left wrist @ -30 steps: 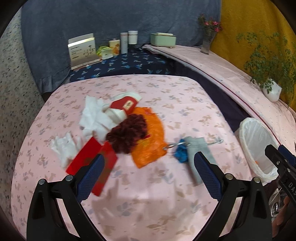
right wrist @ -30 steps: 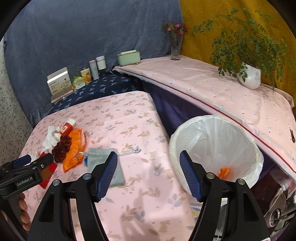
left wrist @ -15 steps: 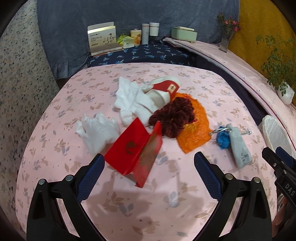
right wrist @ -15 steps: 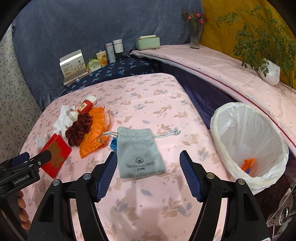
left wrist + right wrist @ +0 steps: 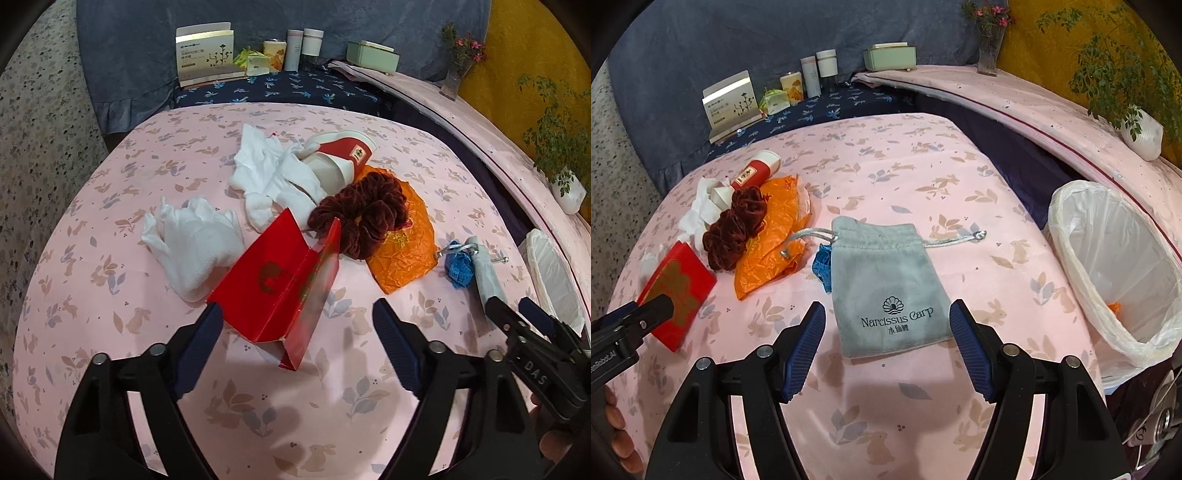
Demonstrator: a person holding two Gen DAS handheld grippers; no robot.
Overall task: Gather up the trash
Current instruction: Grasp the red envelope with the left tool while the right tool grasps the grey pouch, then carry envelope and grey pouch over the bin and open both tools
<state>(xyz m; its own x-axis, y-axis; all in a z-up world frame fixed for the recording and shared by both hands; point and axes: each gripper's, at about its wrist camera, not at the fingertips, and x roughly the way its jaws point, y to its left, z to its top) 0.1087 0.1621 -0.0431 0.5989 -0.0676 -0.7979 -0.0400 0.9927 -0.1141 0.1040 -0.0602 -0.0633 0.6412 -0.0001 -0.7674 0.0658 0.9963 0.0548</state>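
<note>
Trash mostly uncollected: red carton (image 5: 284,284), white tissues (image 5: 195,240), orange wrapper (image 5: 406,251) strewn on pink-clothed table (image 5: 110,332); one orange scrap (image 5: 1113,306) in lined bin (image 5: 1067,206). Left gripper (image 5: 295,339) closing around carton, not yet gripping; right gripper (image 5: 886,339) open, empty, over grey pouch (image 5: 886,280).

A: What stood behind the tabletop (image 5: 110,332)?
B: A grey-blue drape (image 5: 701,44) across the upper frame and a mustard-yellow wall (image 5: 1052,48) at upper right.
A: And the furniture?
B: A pink-covered ledge (image 5: 1052,122) ran down the right, bearing a potted plant (image 5: 1141,129).
</note>
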